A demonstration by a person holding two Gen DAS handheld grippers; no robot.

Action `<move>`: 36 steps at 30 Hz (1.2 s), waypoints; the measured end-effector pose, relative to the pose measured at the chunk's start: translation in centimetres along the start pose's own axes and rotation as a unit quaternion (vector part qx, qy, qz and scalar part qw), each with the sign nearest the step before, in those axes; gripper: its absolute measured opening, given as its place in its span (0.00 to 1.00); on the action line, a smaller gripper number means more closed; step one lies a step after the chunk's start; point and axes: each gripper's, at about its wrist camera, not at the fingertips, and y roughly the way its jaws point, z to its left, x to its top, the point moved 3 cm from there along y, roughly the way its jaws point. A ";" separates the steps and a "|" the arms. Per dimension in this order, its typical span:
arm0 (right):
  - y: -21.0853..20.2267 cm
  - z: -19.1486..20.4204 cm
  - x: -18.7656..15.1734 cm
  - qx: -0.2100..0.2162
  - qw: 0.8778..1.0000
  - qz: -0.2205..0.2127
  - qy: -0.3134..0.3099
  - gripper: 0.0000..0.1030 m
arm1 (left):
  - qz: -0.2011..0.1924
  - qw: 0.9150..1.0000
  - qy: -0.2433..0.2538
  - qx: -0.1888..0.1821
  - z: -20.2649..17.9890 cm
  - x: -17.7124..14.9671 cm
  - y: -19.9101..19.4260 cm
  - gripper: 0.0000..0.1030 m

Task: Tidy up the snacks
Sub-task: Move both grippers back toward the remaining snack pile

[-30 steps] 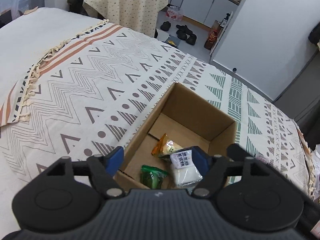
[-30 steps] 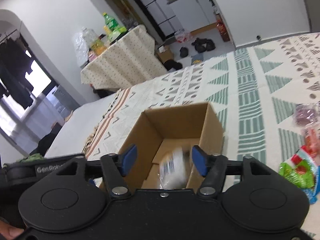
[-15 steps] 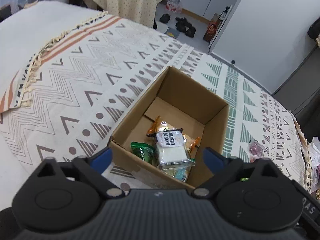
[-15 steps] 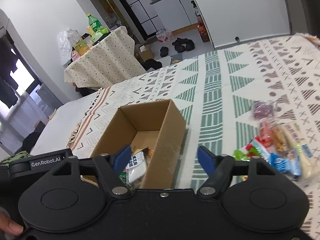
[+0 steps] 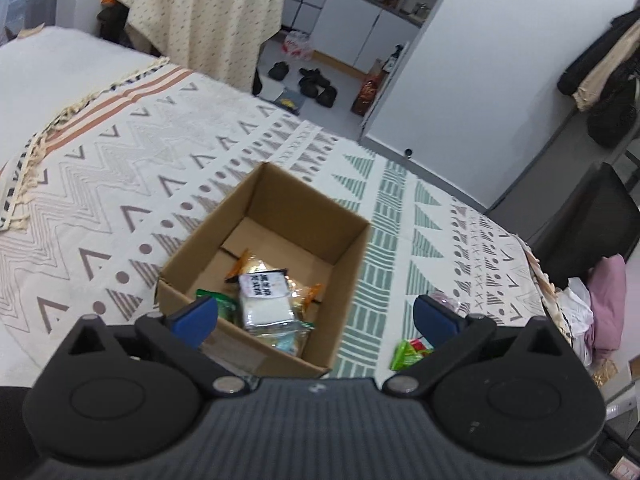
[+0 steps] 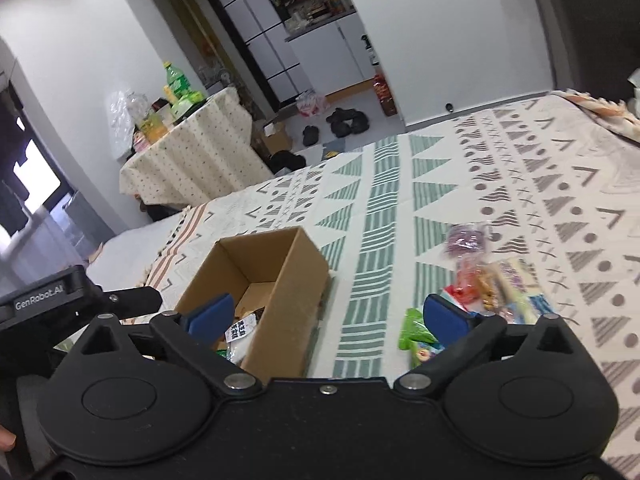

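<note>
An open cardboard box [image 5: 308, 216] sits on the patterned bedspread. Inside it lie a white packet with a black label [image 5: 264, 300], an orange packet [image 5: 246, 264] and a green one [image 5: 220, 304]. My left gripper [image 5: 314, 316] hovers above the box's near edge, open and empty. My right gripper [image 6: 328, 314] hangs over the box's [image 6: 288, 308] right side with its jaws opening and nothing between them. To its right lies a pile of loose snacks [image 6: 492, 284], with a purple packet [image 6: 466, 238] and a green packet [image 6: 416, 330].
A green packet [image 5: 406, 354] lies on the bedspread right of the box. The left gripper's body [image 6: 48, 296] shows at the left of the right wrist view. A table with a dotted cloth [image 6: 188, 160] and shoes [image 6: 344, 120] stand beyond the bed. Clothes [image 5: 600, 300] are heaped at the bed's right edge.
Both grippers have drawn back and up from the box and spread their jaws wider. The white packet seen between the right fingers now lies in the box.
</note>
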 end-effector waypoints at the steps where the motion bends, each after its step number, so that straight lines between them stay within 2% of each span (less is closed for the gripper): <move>1: -0.5 -0.2 0.0 0.001 1.000 -0.005 -0.001 1.00 | 0.001 1.000 0.003 -0.003 -0.3 -0.1 -0.1 1.00; 6: -2.7 -0.8 -0.2 -0.012 0.999 -0.027 -0.025 1.00 | 0.012 1.000 0.002 -0.014 -1.5 -1.1 -0.7 1.00; 12: -4.3 -2.3 -0.6 -0.032 0.999 -0.030 -0.017 1.00 | 0.010 0.999 0.019 -0.025 -3.3 -2.7 -1.4 1.00; 16: -5.2 -3.0 -1.1 -0.051 0.998 -0.025 -0.032 1.00 | 0.009 0.999 0.027 -0.041 -4.6 -3.7 -1.8 1.00; 21: -6.3 -4.2 -1.2 -0.057 0.998 -0.027 -0.007 1.00 | 0.004 0.998 0.034 -0.060 -6.0 -4.7 -2.3 1.00; 28: -7.9 -5.8 -1.0 -0.048 0.998 -0.033 0.032 1.00 | 0.007 0.997 0.044 -0.062 -7.4 -5.5 -2.2 1.00; 36: -8.8 -8.2 -0.8 -0.071 0.993 -0.054 0.082 1.00 | 0.020 0.997 0.042 -0.068 -8.2 -6.3 -1.2 1.00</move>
